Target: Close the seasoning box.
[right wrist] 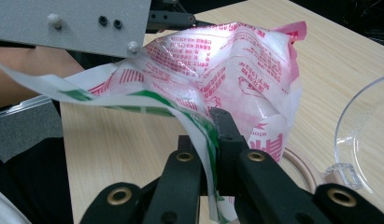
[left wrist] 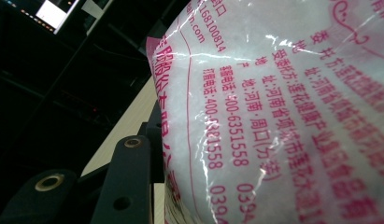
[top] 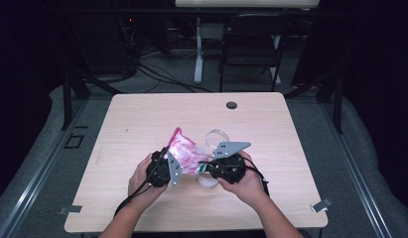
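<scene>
black jaws of the right gripper (right wrist: pixel 213 154) rise closest in its own view, clenched on the green-and-white edge of a plastic bag (right wrist: pixel 217 65) printed in pink. seen from the high view, that bag (top: pixel 184 151) hangs between both grippers above the wooden table (top: pixel 142 124), with a clear glass bowl (top: pixel 217 136) just behind it. left gripper (top: pixel 159 171) sits at the bag's other side; in its own view the pink-printed film (left wrist: pixel 283 116) presses against one jaw, so it seems to be grasping the bag, though i cannot tell for sure. judging by this, the step is tearing or pulling the bag open. next move likely calls for drawing the two grippers apart while keeping the opening aimed toward the bowl.
</scene>
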`<act>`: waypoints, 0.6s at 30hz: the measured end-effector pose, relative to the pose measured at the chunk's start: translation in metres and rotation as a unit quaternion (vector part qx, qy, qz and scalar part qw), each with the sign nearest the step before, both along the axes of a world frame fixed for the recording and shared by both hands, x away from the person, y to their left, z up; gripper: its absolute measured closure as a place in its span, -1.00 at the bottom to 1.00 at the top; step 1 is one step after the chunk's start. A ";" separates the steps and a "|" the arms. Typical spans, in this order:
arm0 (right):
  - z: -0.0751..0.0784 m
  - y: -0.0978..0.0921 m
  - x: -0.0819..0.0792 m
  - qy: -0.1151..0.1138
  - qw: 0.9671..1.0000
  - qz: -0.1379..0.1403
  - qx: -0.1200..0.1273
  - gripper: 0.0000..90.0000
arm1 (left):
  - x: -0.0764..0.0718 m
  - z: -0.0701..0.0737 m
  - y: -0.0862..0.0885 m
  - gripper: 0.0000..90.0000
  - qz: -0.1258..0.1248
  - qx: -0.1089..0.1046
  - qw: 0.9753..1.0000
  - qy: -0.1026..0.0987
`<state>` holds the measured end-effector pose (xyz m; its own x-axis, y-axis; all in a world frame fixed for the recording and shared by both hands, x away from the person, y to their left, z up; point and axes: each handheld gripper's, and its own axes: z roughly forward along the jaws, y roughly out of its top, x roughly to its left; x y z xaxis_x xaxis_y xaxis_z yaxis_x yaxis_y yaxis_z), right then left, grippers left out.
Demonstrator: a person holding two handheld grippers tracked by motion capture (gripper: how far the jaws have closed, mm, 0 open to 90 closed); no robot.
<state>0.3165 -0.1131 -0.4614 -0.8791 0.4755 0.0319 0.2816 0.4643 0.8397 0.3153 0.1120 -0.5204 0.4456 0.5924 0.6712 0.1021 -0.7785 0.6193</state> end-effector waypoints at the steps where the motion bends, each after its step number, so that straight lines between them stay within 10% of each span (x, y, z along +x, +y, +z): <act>1: 0.000 0.000 0.000 0.001 1.000 0.000 0.000 0.98 | 0.000 0.000 0.000 0.36 0.000 0.002 1.000 -0.001; 18: -0.004 -0.001 0.002 0.011 1.000 -0.002 -0.001 0.99 | -0.003 -0.001 -0.003 0.36 0.005 0.041 0.998 -0.042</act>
<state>0.3185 -0.1141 -0.4656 -0.8761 0.4794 0.0508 0.3022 0.4640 0.8327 0.3119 0.1089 -0.5210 0.3806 0.5378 0.7523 0.0608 -0.8263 0.5599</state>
